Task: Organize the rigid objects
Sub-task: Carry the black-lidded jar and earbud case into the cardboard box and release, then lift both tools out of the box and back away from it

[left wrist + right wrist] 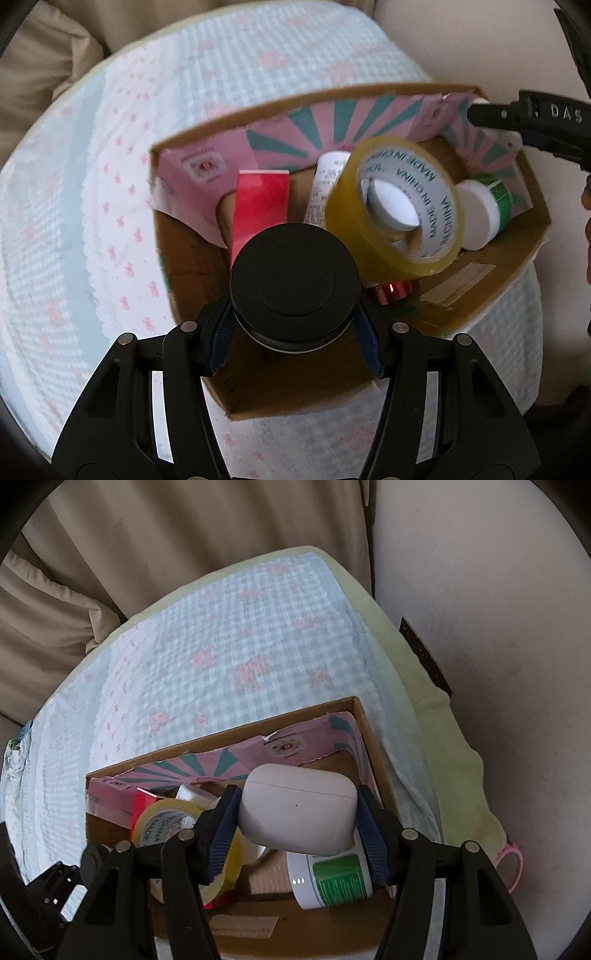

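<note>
A cardboard box (491, 273) lined with pink and teal paper sits on a checked cloth. In it are a yellow tape roll (395, 206), a red box (260, 203), a white jar with a green label (484, 206) and a red shiny ribbon roll (391, 290). My left gripper (295, 295) is shut on a black-lidded container (295, 284), held over the box's near side. My right gripper (297, 812) is shut on a white earbud case (299, 808), held above the box (258, 919) over the jar (332, 878) and beside the tape roll (159, 819). The right gripper also shows at the box's far right corner (535, 122).
The box stands on a bed with a blue-and-white checked cloth (221, 657) with pink flowers. Beige curtains (184, 535) hang behind it and a pale wall (498, 627) is on the right. A pink item (511, 860) lies at the bed's right edge.
</note>
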`<state>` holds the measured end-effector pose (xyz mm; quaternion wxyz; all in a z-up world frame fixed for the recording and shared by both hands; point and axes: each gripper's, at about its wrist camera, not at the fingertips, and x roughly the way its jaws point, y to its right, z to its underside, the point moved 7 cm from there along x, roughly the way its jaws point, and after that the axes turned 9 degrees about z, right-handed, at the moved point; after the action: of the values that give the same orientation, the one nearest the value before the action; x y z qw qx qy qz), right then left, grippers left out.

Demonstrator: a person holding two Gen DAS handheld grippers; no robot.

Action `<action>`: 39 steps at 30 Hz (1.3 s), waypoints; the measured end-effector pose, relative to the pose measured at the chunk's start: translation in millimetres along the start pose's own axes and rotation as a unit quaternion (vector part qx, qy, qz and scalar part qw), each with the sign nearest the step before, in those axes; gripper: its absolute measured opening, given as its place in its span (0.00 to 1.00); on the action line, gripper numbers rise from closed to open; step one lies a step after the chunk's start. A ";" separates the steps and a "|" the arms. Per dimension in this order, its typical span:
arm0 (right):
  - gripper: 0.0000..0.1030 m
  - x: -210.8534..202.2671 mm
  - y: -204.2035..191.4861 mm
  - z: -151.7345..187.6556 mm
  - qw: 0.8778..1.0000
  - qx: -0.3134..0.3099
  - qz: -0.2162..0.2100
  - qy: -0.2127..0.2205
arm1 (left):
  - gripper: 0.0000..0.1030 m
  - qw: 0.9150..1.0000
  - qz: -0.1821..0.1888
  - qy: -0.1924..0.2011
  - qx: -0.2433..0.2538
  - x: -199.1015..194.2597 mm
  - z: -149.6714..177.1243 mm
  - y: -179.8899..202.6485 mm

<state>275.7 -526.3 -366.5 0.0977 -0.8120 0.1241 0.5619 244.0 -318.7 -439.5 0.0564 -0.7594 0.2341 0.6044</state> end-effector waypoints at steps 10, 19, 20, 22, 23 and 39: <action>0.56 31.7 -10.7 -5.6 0.999 -0.023 0.003 -0.039 | 0.58 0.998 0.011 -0.055 -0.016 20.6 -0.9 -0.1; 1.00 34.5 -24.7 1.5 0.997 -0.062 -0.012 -0.053 | 1.00 0.999 0.019 -0.038 -0.002 3.3 -5.0 18.8; 1.00 32.5 -25.8 3.7 0.997 -0.067 -0.008 -0.049 | 1.00 0.999 0.018 -0.038 -0.003 2.1 -4.3 18.6; 1.00 30.4 -26.4 7.2 0.996 -0.066 -0.015 -0.050 | 1.00 0.999 0.015 -0.035 -0.005 -1.5 -3.2 16.9; 1.00 29.6 -26.2 8.4 0.996 -0.066 -0.015 -0.049 | 1.00 0.999 0.014 -0.035 -0.006 -2.9 -2.8 15.9; 1.00 -23.1 -24.5 8.4 0.998 -0.054 0.000 -0.033 | 1.00 1.000 0.008 0.021 0.005 -83.2 -15.4 20.2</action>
<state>268.1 -498.3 -347.4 0.0577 -0.7974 0.0898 0.5939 235.8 -318.3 -352.8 0.0503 -0.7697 0.2443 0.5877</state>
